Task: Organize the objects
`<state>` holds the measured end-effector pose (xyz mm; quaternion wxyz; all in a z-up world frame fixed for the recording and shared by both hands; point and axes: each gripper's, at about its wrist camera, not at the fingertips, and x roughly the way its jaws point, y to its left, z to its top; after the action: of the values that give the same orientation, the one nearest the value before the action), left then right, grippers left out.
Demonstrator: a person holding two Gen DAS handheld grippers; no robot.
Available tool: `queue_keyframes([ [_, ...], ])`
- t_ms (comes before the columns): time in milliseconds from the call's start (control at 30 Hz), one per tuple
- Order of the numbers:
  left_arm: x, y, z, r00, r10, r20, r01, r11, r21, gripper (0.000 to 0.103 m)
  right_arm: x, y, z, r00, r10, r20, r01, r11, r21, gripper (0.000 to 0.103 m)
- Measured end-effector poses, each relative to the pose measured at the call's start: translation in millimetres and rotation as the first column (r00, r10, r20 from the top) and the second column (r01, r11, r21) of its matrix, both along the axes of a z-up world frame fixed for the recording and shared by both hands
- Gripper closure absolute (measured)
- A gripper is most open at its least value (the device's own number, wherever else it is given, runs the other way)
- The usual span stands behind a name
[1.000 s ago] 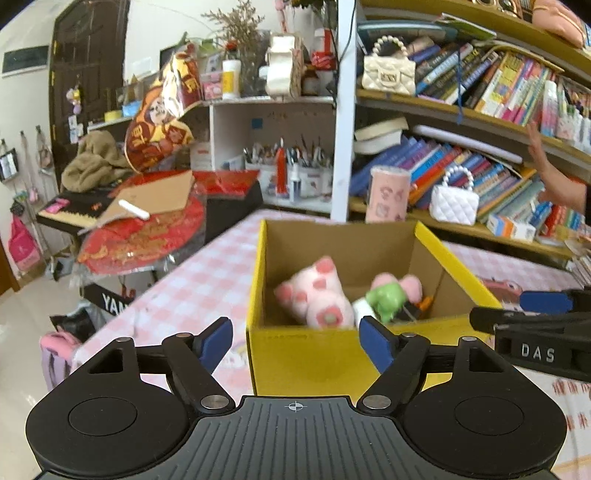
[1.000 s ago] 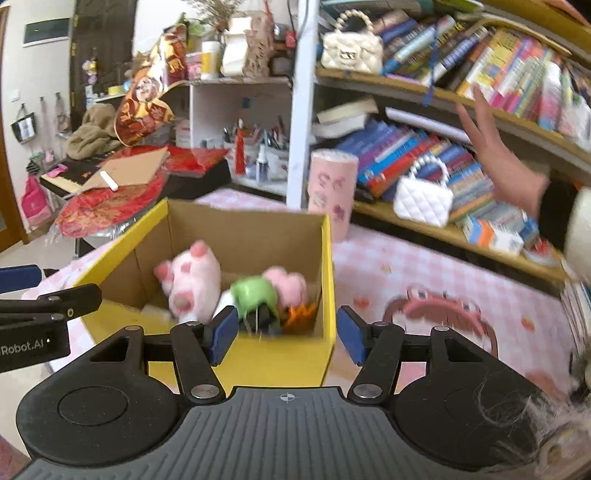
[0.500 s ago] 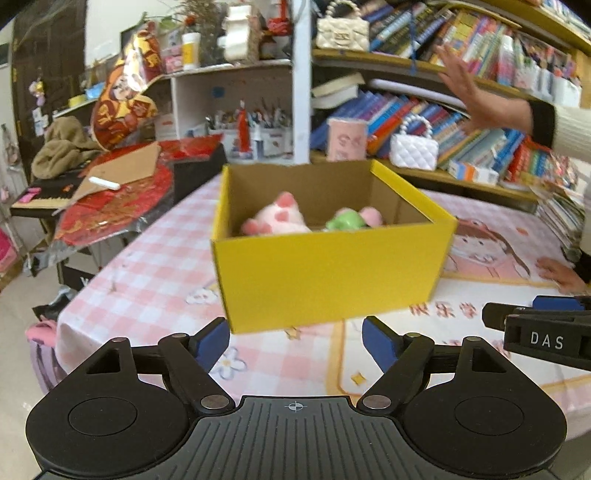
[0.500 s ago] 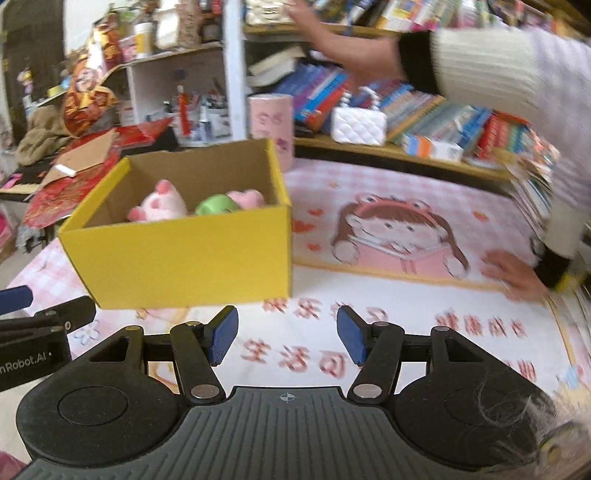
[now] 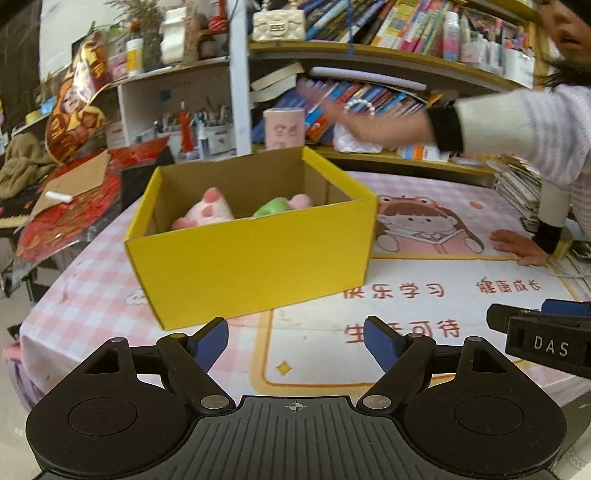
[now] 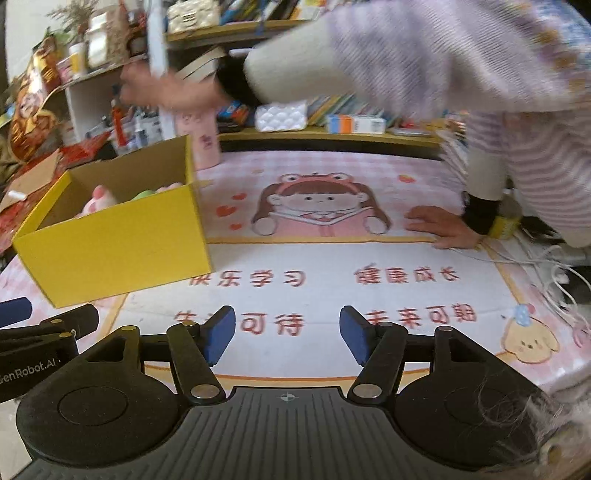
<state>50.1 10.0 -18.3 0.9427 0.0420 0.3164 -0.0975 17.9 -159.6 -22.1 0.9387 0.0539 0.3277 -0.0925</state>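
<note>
A person's sleeve [image 6: 424, 48] reaches across behind the yellow box [image 5: 255, 251] (toys inside).

Box [image 5: 255, 254] sits on the table's [image 5: 406, 332] left side — plush toys [image 5: 207, 214] inside, bookshelf [image 5: 369, 51] behind.

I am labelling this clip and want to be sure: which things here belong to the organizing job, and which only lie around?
Belong to the job:
- yellow box
- pink plush toy inside it
- green toy inside it
- left tongs and right tongs, both open and empty

Just lying about:
- pink cup
- white quilted purse
- shelf books
- cartoon tablecloth
</note>
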Motion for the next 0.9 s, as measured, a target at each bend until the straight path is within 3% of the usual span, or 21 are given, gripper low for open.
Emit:
queue_keyframes([
  [467,-12,-34,-2,1.000,-0.016,0.011,0.015,0.999,0.035,0.007,-17,-23,-6,0.995,-0.096,-0.023,0.095,0.995,-0.042,0.023],
  [900,-16,-33,-2,0.999,0.036,0.009,-0.036,0.998,0.047,0.007,-17,-21,-2,0.997,-0.070,-0.019,0.070,0.997,-0.031,0.021],
])
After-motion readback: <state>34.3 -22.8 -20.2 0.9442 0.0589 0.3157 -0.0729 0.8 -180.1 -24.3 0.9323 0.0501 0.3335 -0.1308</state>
